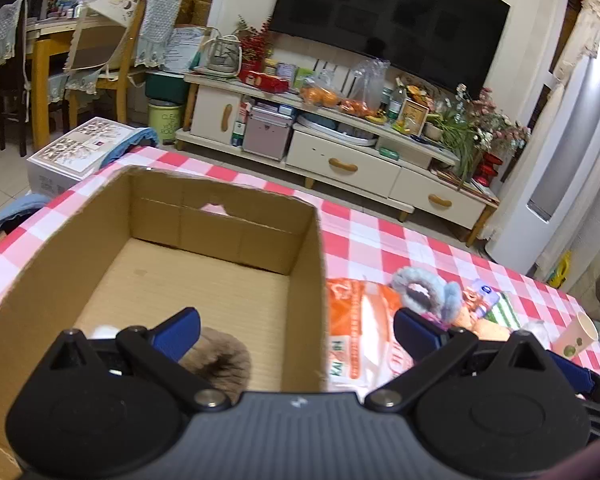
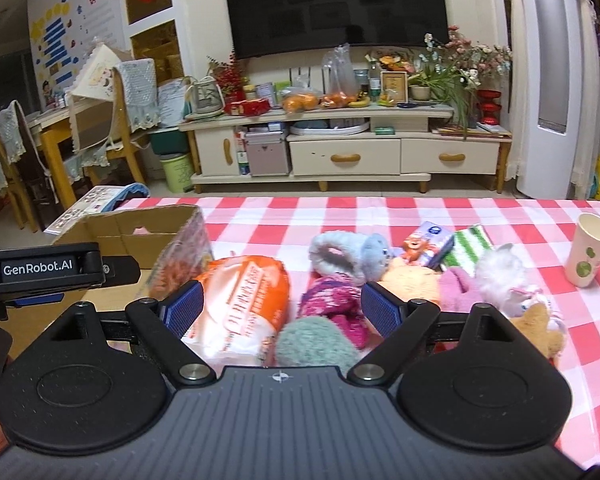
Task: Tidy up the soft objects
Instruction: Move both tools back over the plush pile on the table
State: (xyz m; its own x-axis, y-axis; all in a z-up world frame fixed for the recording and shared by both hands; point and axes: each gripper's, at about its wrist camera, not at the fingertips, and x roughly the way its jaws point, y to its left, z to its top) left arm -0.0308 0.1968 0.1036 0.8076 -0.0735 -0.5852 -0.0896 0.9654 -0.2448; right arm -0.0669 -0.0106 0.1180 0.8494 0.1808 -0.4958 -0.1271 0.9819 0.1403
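Nearest in the left wrist view, the left gripper (image 1: 296, 326) hangs with its blue-padded fingers spread wide and nothing between them, straddling the near right wall of the cardboard box (image 1: 304, 300). Just below its left finger a brown fuzzy item (image 1: 220, 360) lies on the box floor at the near end, with a small white bit showing beside it; the rest of the box floor is bare cardboard. In the right wrist view the right gripper (image 2: 282, 308) is likewise spread apart and grasps nothing, poised low over the pile of soft things on the red-and-white checked tablecloth (image 2: 420, 208). Between its fingers lie a teal fuzzy ball (image 2: 316, 344) closest in, an orange and white plastic package (image 2: 240, 304) to the left, touching the box's right wall, and a magenta knitted piece (image 2: 336, 300) behind the ball. Just past these sit grey-blue furry earmuffs (image 2: 348, 252), a peach plush (image 2: 412, 280), a pink cloth (image 2: 456, 284) and, to the right, a white fluffy toy (image 2: 500, 268) beside a tan plush (image 2: 540, 320). Farther back lie a small printed packet (image 2: 428, 240) and a green striped cloth (image 2: 468, 244). A paper cup (image 2: 590, 254) stands upright at the far right, apart from the pile. Beyond the table are a cream TV cabinet (image 2: 340, 156) and a dark television (image 2: 332, 4).
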